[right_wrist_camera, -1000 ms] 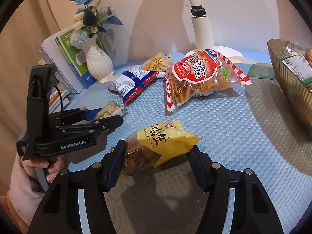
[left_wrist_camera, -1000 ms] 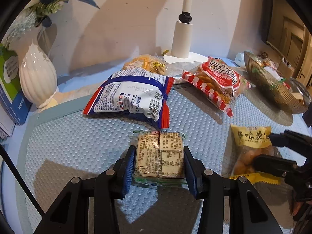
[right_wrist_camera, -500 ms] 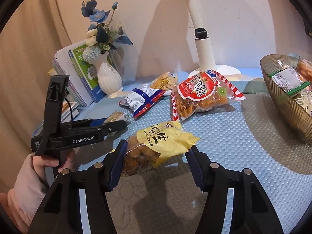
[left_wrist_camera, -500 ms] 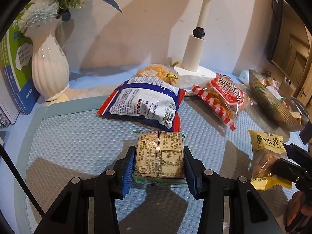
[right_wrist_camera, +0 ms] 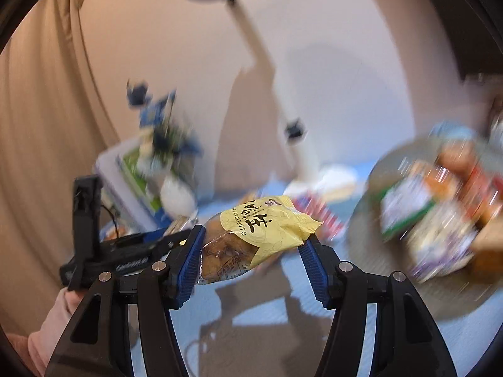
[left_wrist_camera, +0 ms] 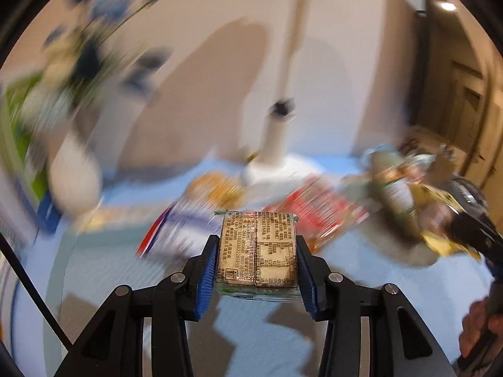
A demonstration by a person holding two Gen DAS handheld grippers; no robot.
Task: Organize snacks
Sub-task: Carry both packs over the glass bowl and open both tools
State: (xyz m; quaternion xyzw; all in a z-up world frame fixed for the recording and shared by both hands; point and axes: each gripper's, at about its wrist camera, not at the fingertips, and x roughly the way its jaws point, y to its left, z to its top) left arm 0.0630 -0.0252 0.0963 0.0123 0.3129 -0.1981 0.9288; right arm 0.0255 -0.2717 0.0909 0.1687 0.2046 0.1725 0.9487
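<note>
Left wrist view: the left gripper (left_wrist_camera: 256, 270) grips a flat square packet (left_wrist_camera: 257, 253) with a printed label, its blue pads pressed on both side edges, and the packet hangs clear above the blue textured mat (left_wrist_camera: 257, 339). Everything past it is smeared by motion blur. Behind the packet lie a blue-and-white bag (left_wrist_camera: 185, 226) and a red-striped bag (left_wrist_camera: 317, 213) on the mat, with a small orange-yellow snack pack (left_wrist_camera: 217, 188) farther back beside the white lamp base (left_wrist_camera: 276, 166). A white vase (left_wrist_camera: 74, 179) with blue flowers stands at far left, next to books. At right the bowl (left_wrist_camera: 393, 188) of snacks shows only as a blur, and the right gripper (left_wrist_camera: 471, 229) crosses in front of it with its yellow bag.

Right wrist view: the right gripper (right_wrist_camera: 251, 260) is clamped on a yellow peanut bag (right_wrist_camera: 254, 235), which sits tilted between the blue pads, also off the mat. The bowl (right_wrist_camera: 364, 220) lies just to the right and ahead, already heaped with packets, too blurred to tell apart. To the left the other gripper (right_wrist_camera: 176, 237), carried by a hand in a pink sleeve (right_wrist_camera: 53, 320), reaches in level with this one, close beside the left finger. The lamp's stem rises behind, between the two.
</note>
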